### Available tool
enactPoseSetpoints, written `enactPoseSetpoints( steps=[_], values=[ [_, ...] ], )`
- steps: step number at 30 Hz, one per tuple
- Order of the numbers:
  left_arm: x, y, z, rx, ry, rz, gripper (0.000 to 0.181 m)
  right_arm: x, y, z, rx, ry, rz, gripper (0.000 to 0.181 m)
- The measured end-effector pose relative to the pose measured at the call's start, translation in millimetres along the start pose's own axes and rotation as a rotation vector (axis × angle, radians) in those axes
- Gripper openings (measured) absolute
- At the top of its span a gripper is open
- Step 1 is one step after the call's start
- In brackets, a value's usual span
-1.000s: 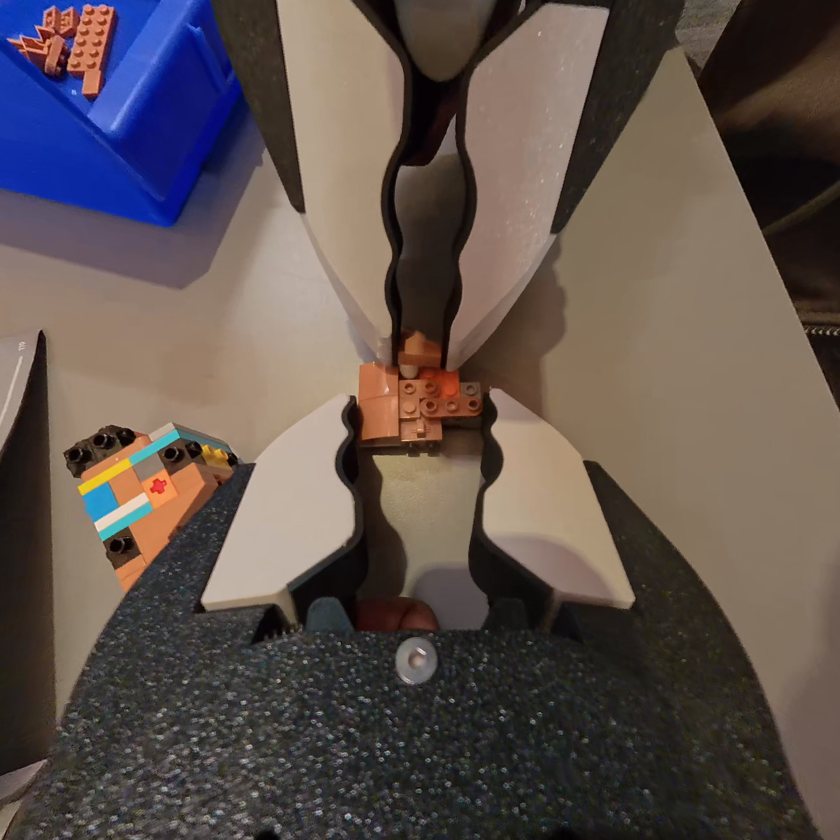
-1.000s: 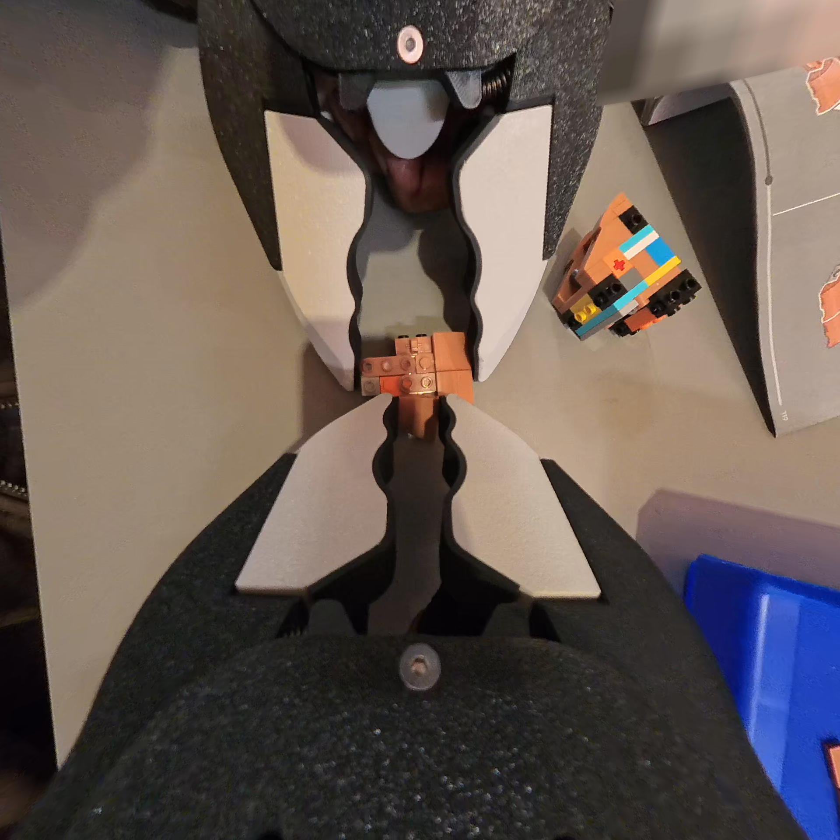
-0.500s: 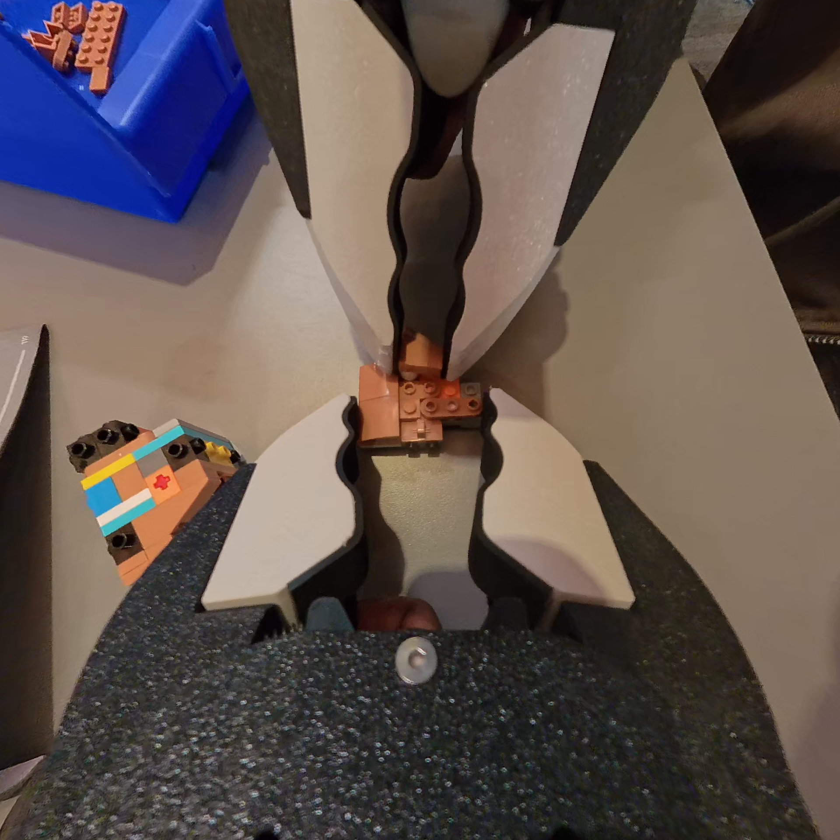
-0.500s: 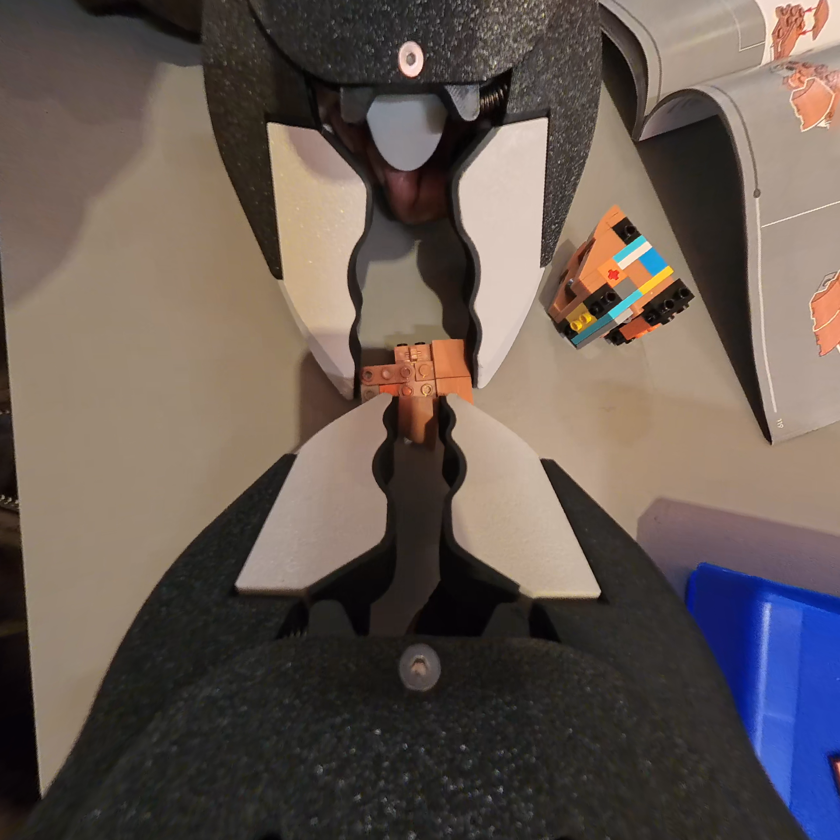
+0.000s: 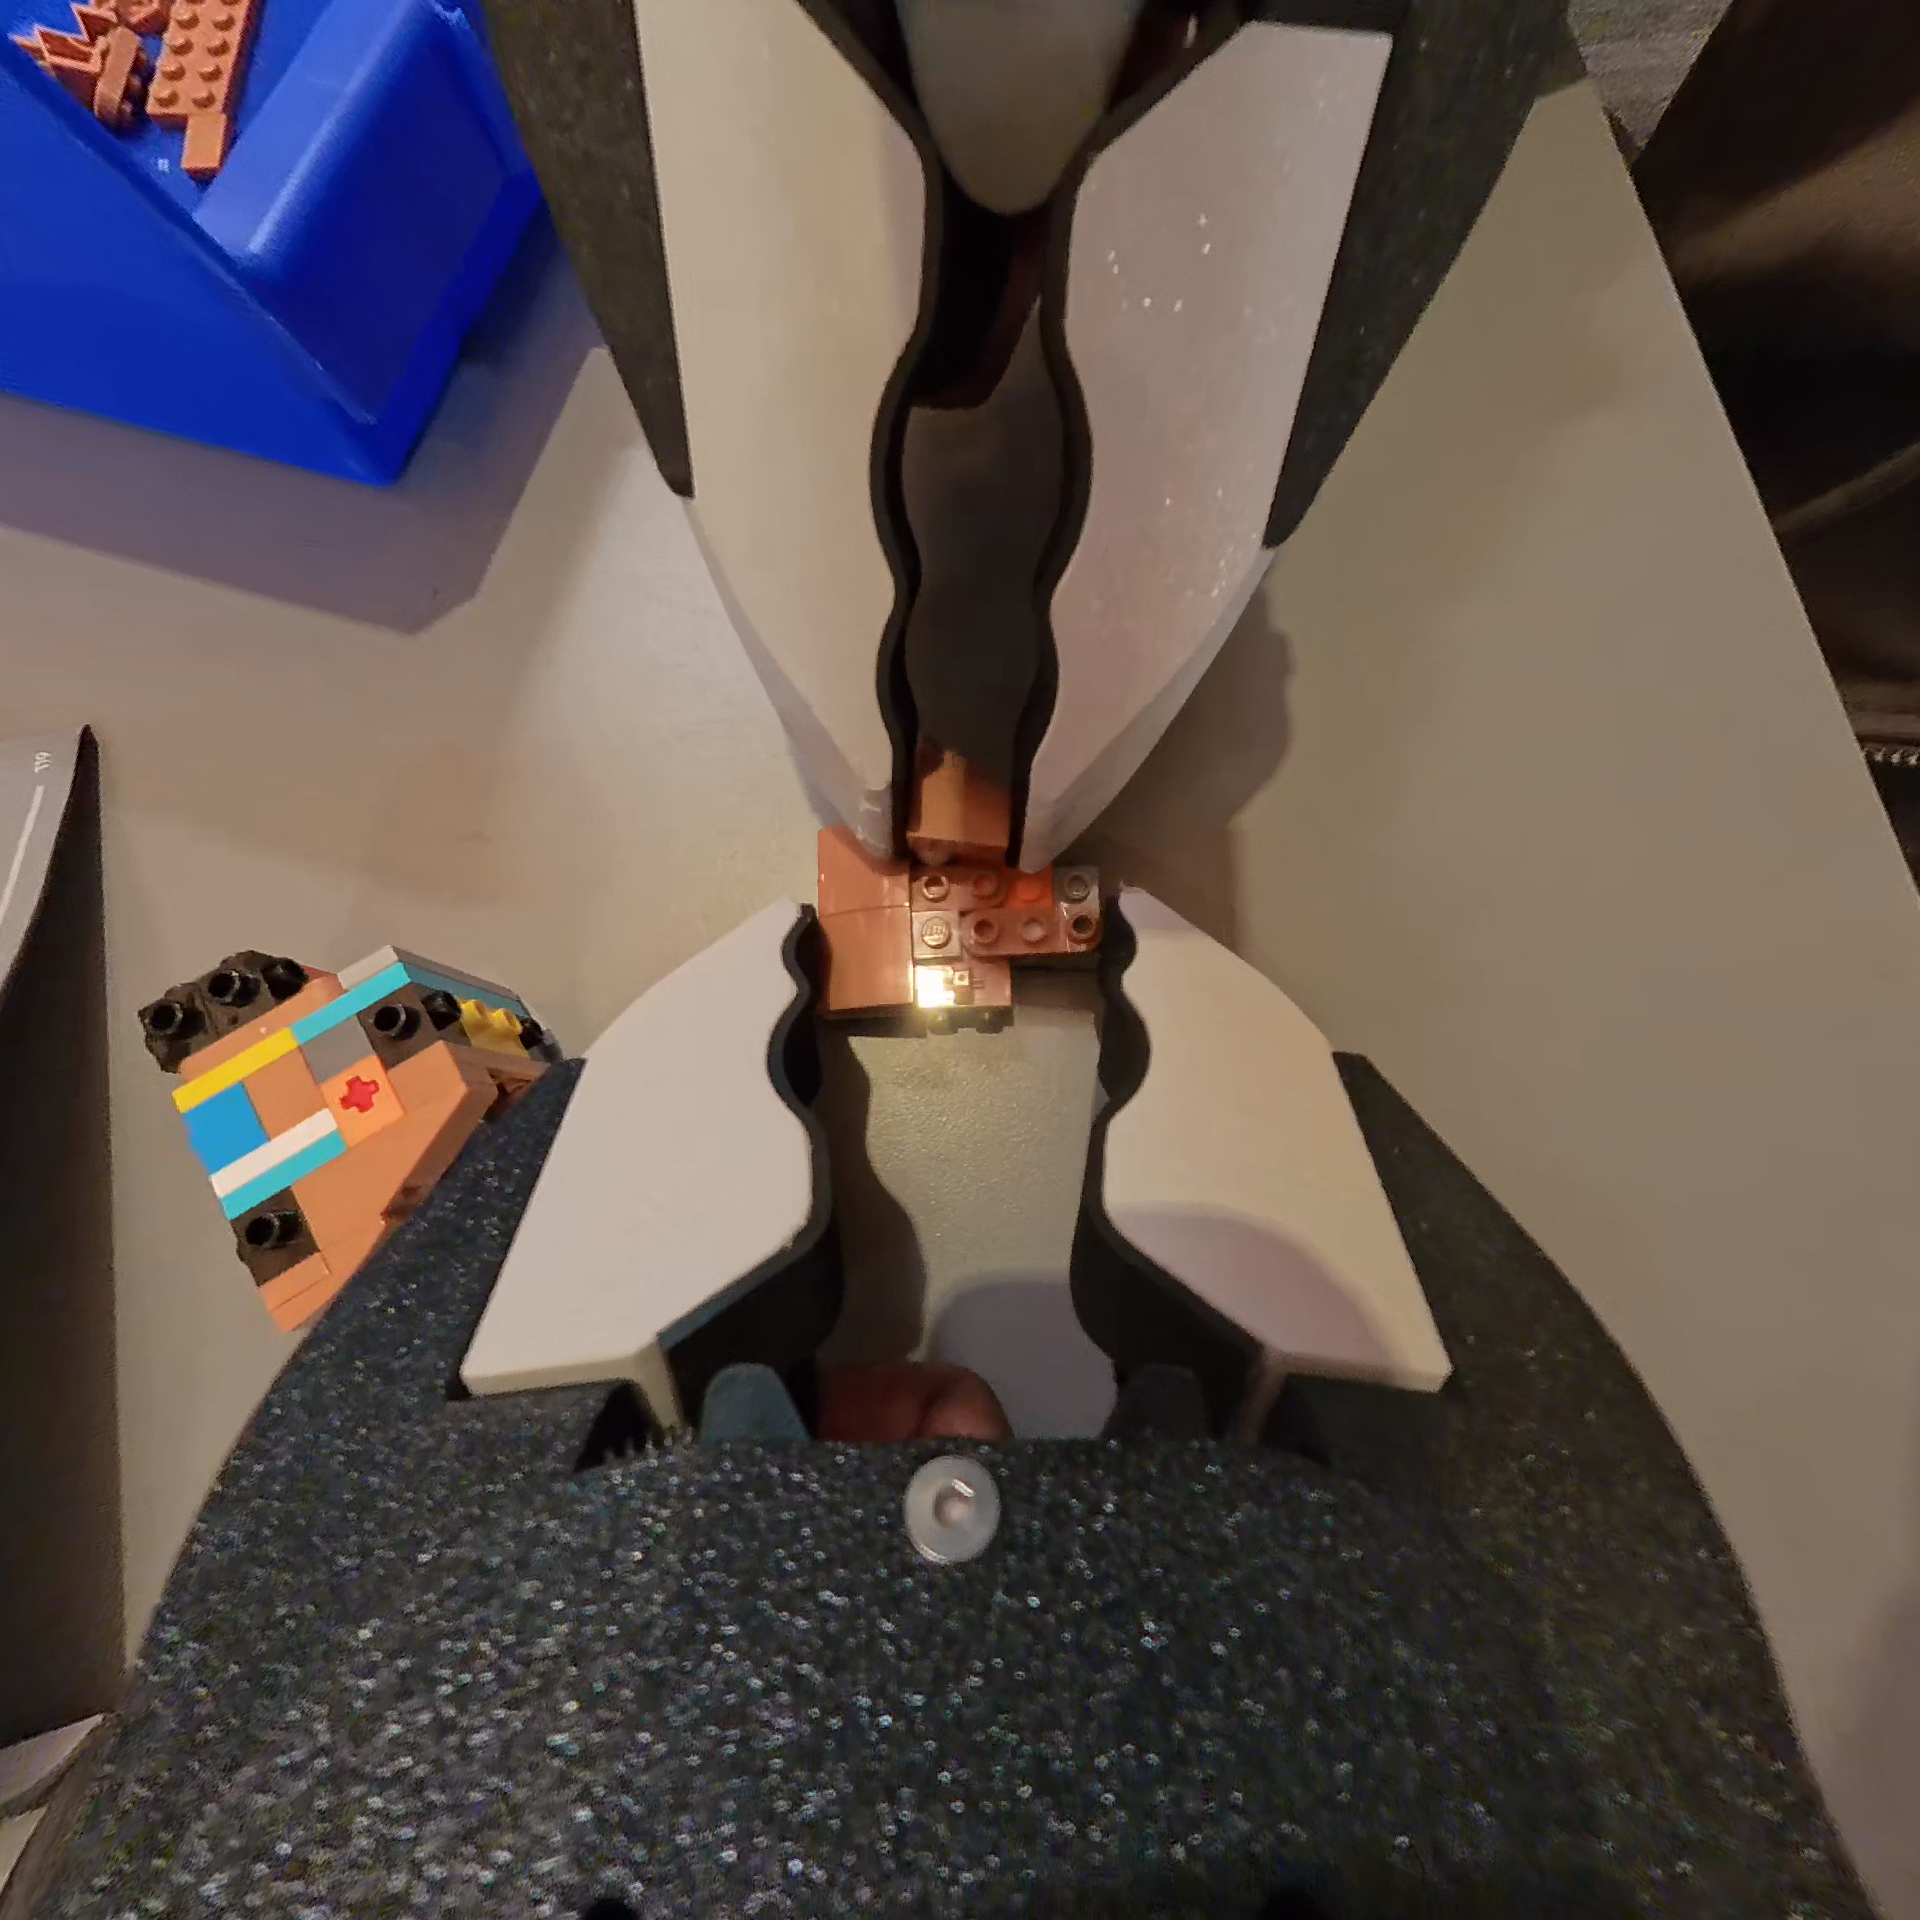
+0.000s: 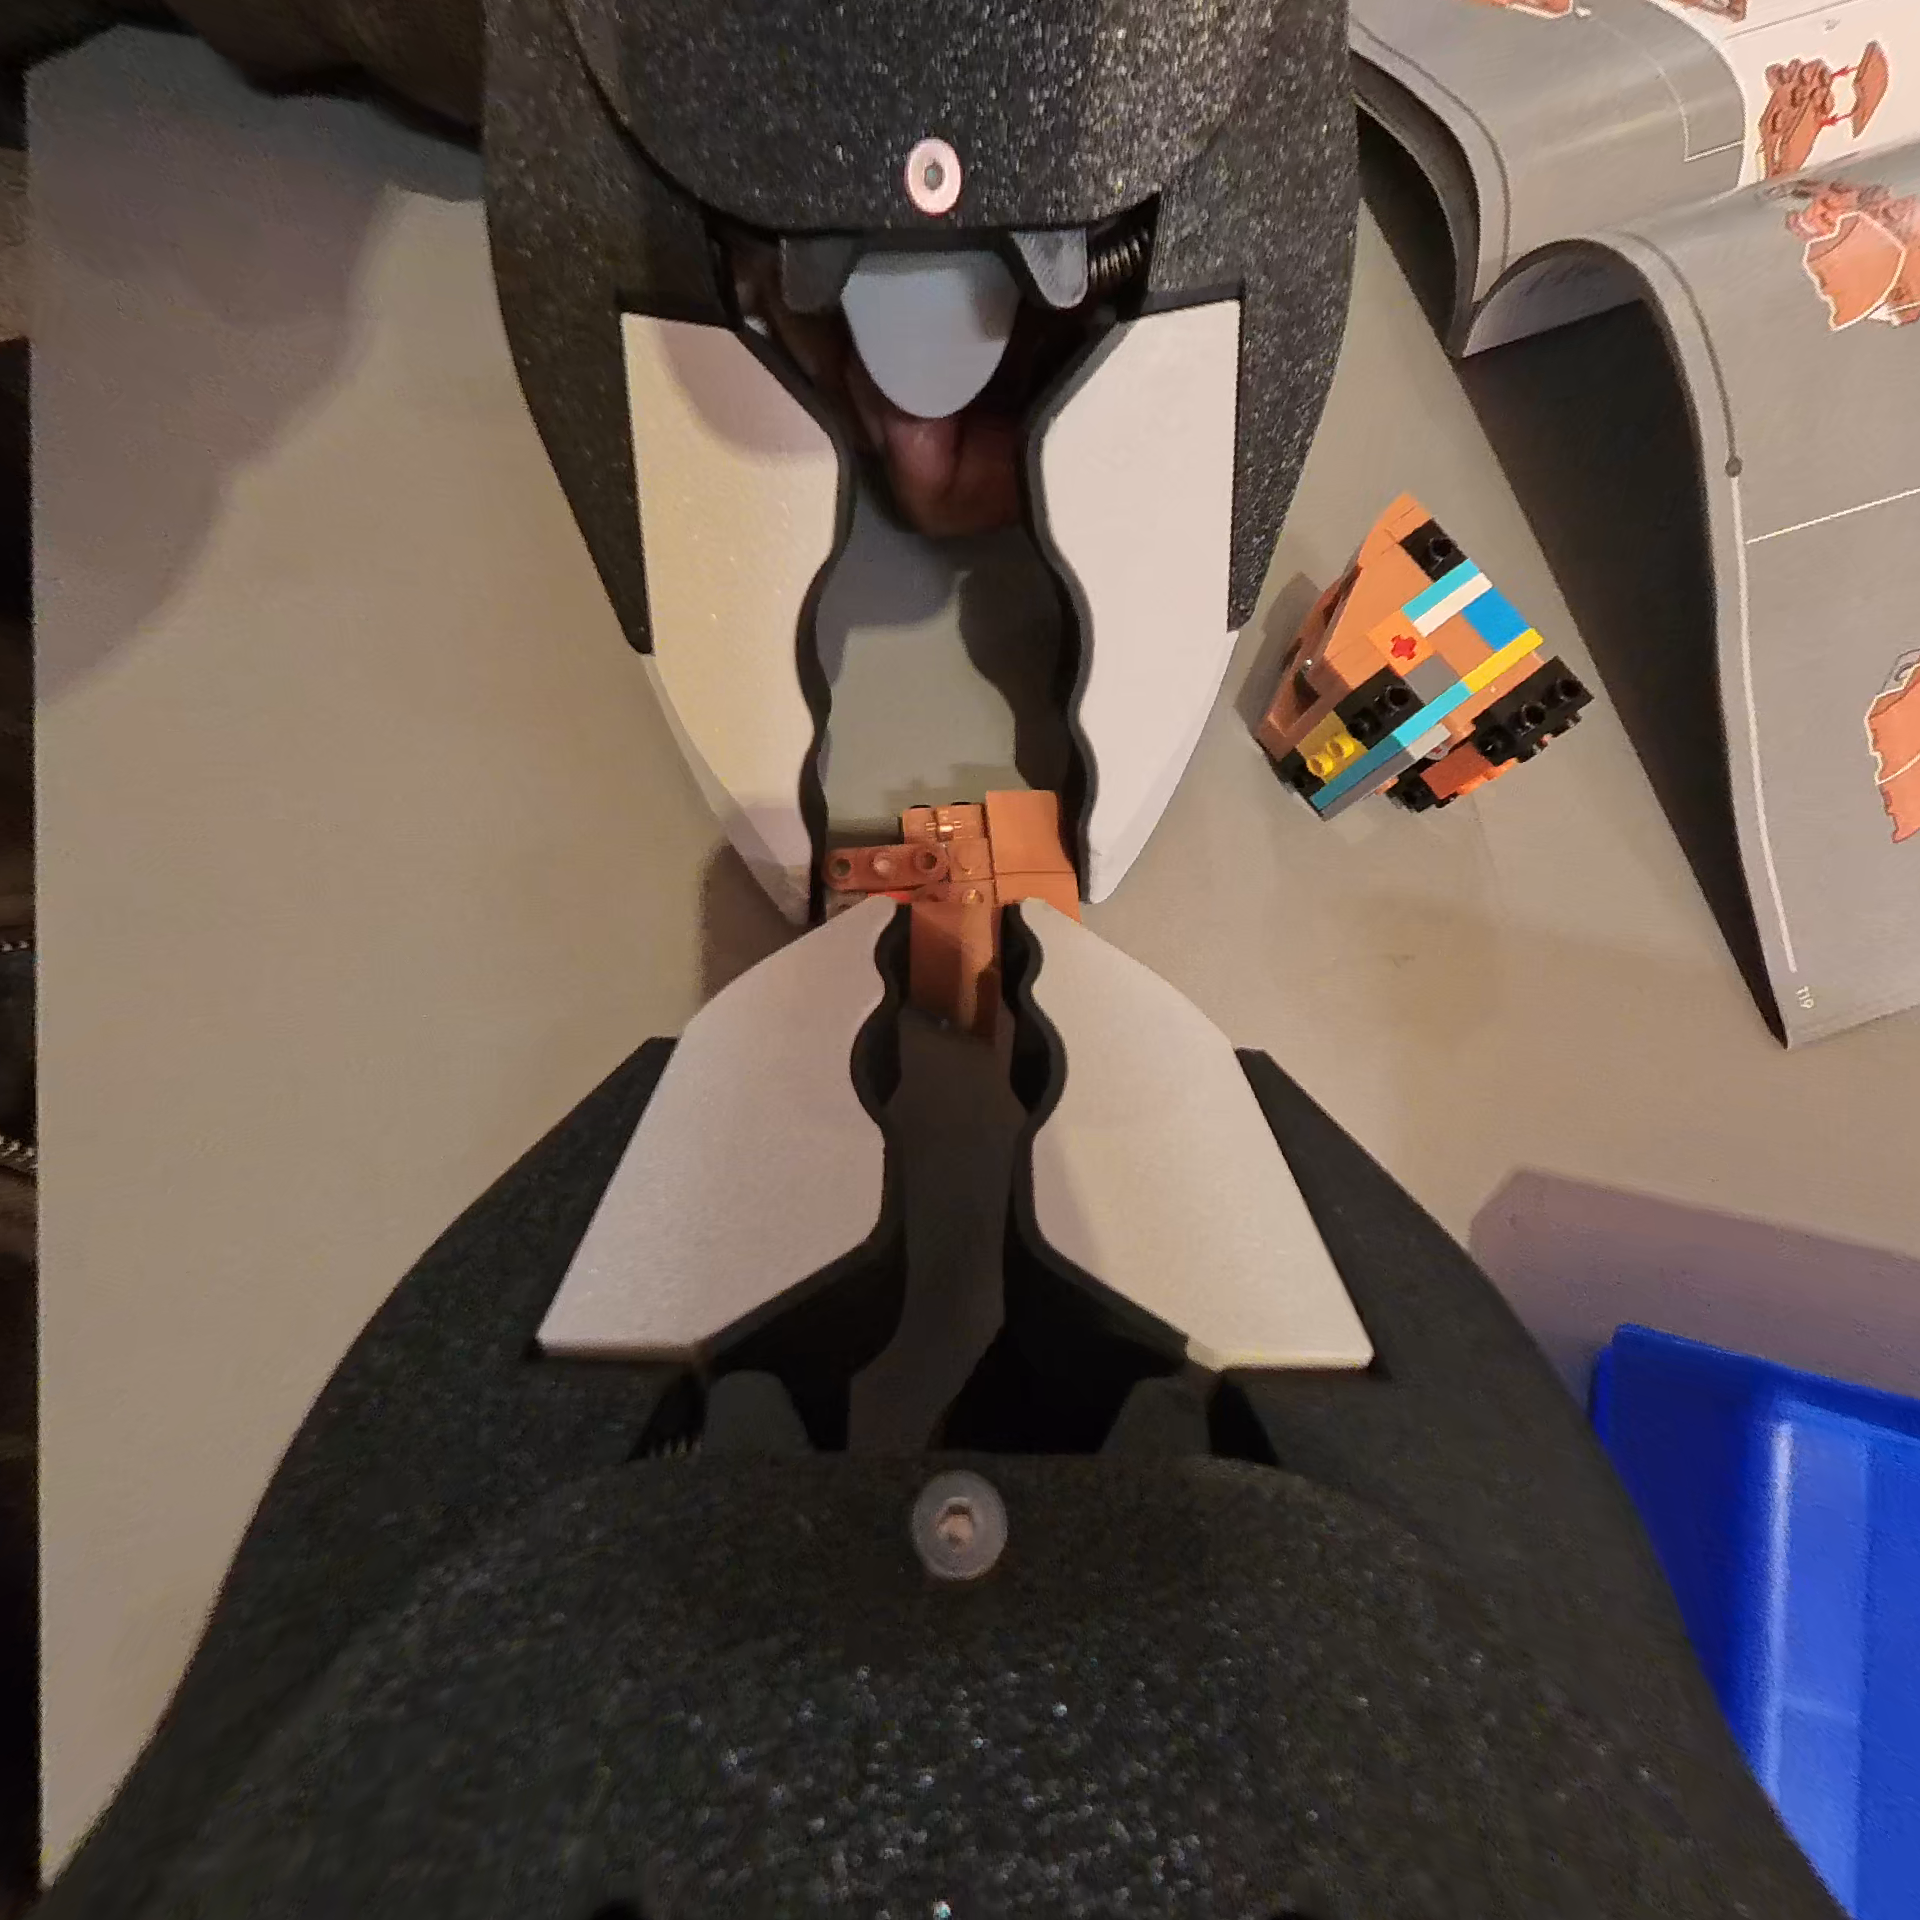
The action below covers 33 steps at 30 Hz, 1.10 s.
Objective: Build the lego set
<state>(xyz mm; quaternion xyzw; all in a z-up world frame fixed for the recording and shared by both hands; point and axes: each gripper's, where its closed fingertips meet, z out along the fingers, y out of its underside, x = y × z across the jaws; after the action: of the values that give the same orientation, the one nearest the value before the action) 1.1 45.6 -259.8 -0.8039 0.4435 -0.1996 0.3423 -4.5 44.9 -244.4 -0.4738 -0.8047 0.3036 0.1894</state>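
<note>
My left gripper (image 5: 961,920) is shut on a small brown lego sub-assembly (image 5: 935,935) of studded plates and curved slopes, held across its width above the table. My right gripper (image 6: 954,912) is shut on a narrow brown piece (image 6: 951,971), whose end is against the sub-assembly's edge (image 6: 966,852). The two grippers face each other tip to tip. The right gripper (image 5: 954,847) enters the left wrist view from the top, and the left gripper (image 6: 948,888) enters the right wrist view from the top. A finished multicoloured lego model (image 5: 312,1101) lies on the table beside them (image 6: 1413,665).
A blue bin (image 5: 260,260) with several loose brown pieces stands at the far left of the left wrist view; its corner shows in the right wrist view (image 6: 1766,1558). An open instruction booklet (image 6: 1714,312) lies near the model. The grey table (image 5: 1507,935) ends at dark edges. The grippers are tip to tip, or close to it.
Both grippers have drifted slightly together over the table, bringing more of the booklet into view. The narrow brown piece stays pressed against the sub-assembly. Both grips are unchanged.
</note>
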Motion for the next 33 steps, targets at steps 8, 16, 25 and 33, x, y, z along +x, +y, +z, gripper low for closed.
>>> enactPoseSetpoints(
  steps=[8, 16, 25, 33],
  values=[
    [0.5, -0.3, -0.1, 0.004, 0.006, -0.001, 0.052, -0.1, 1.0, -0.4, 0.017, 0.019, -0.032, 0.017],
    [0.0, -2.6, -2.4, 0.028, 0.025, -0.030, 0.052, 0.3, 3.6, -3.4, 0.027, 0.038, -0.090, 0.033],
    [-6.1, -13.3, -16.7, 0.153, 0.086, -0.173, 0.052, 7.4, -15.9, -31.4, 0.254, 0.177, -0.369, 0.045],
    [-2.8, -25.3, -37.4, 0.307, 0.200, -0.250, 0.052, 8.8, -30.7, -39.2, 0.408, 0.337, -0.648, 0.051]
  ],
)
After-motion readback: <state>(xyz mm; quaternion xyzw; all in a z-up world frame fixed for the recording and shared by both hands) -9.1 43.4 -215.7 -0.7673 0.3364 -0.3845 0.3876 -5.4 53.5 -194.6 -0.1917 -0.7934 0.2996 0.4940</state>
